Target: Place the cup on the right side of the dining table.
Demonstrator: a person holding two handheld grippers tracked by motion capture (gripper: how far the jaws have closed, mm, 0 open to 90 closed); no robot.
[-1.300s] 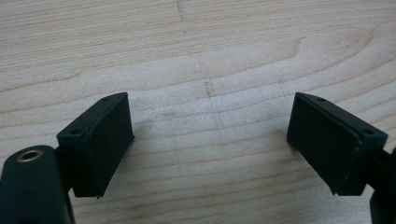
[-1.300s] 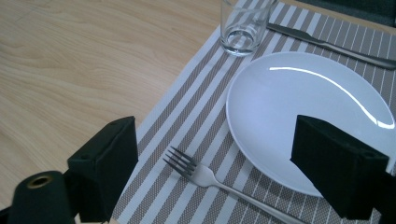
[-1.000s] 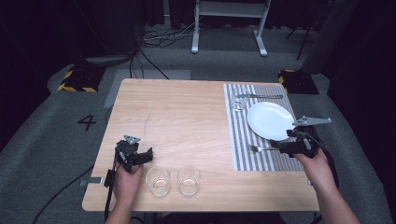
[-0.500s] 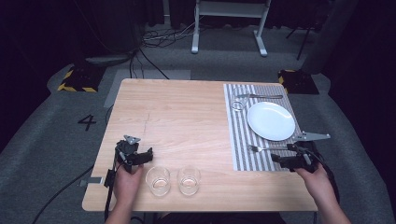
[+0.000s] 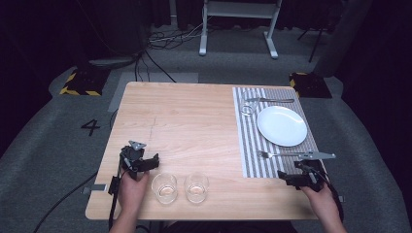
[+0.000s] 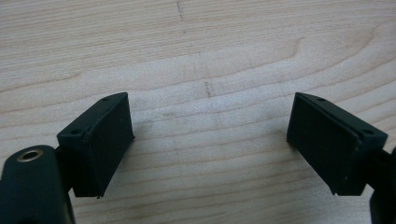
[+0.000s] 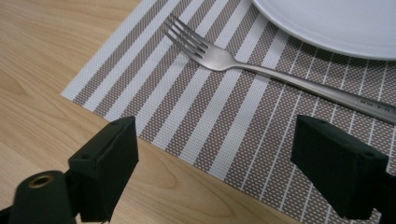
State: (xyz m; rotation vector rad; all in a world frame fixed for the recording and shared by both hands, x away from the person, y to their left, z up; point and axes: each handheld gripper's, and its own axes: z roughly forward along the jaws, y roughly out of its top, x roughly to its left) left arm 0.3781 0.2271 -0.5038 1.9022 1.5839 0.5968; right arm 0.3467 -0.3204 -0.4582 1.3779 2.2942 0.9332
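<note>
Showing floor numeral 4 (image 5: 91, 127), fork (image 7: 261, 70) unlabelled, right gripper (image 7: 229, 172) gaping

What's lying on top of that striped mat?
On the striped mat lie a white plate, a fork near the right gripper, another utensil and a small glass at the far end. What the plate covers stays hidden.

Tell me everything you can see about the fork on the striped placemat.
The fork is plain silvery metal with four tines and a long slim handle. It lies flat on the brown-and-white striped placemat, just beside the white plate's rim; whether they touch is unclear. In the high view it sits along the plate's near side, tines toward the table's middle. The open right gripper is close, not touching it.
</note>
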